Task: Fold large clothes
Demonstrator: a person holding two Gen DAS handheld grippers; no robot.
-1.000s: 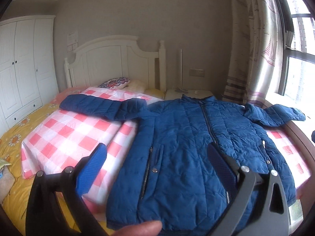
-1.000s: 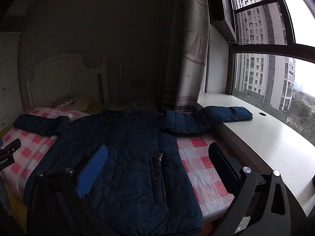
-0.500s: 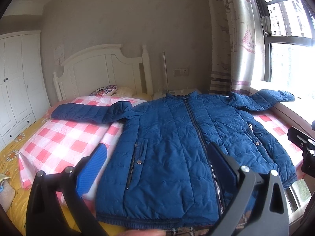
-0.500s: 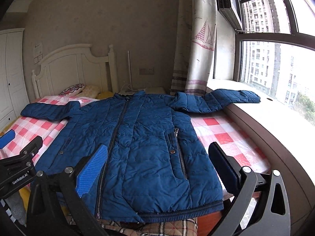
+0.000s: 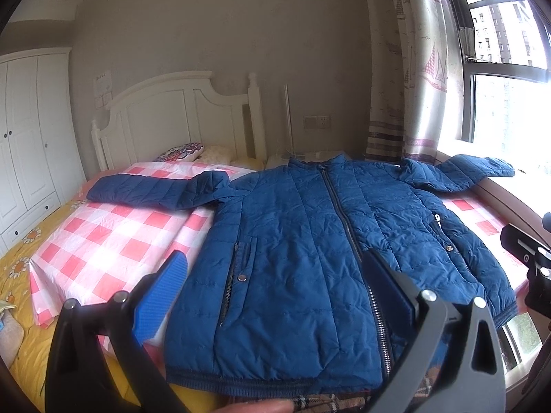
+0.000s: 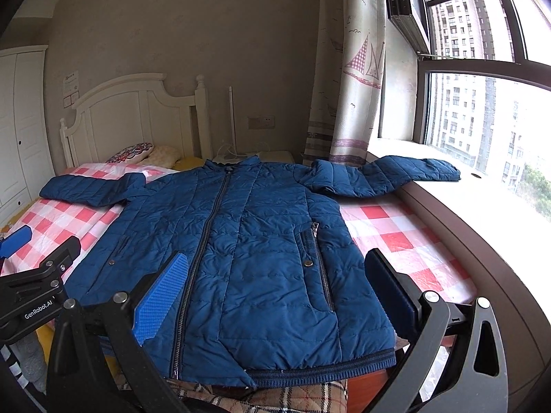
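A blue quilted jacket [image 5: 310, 241] [image 6: 248, 241] lies flat and zipped on the bed, front up, collar toward the headboard, hem at the near edge. One sleeve [image 5: 148, 189] stretches left over the pink checked sheet. The other sleeve [image 6: 396, 172] reaches onto the window sill. My left gripper [image 5: 275, 296] hovers open above the jacket's lower front, holding nothing. My right gripper [image 6: 275, 292] also hangs open over the hem area, empty. The left gripper's body [image 6: 38, 289] shows at the left edge of the right wrist view.
A pink and white checked sheet [image 5: 103, 241] covers the bed, over yellow flowered bedding [image 5: 20, 265]. White headboard [image 5: 179, 113], pillows [image 5: 179, 151], a white wardrobe [image 5: 27, 137] at left. Window sill [image 6: 482, 213] and curtain [image 6: 354, 69] at right. A plaid cloth [image 6: 275, 395] lies below the hem.
Both grippers have pulled back and swung to face the jacket squarely, so its hem and both sleeves now show. The jacket itself has not moved.
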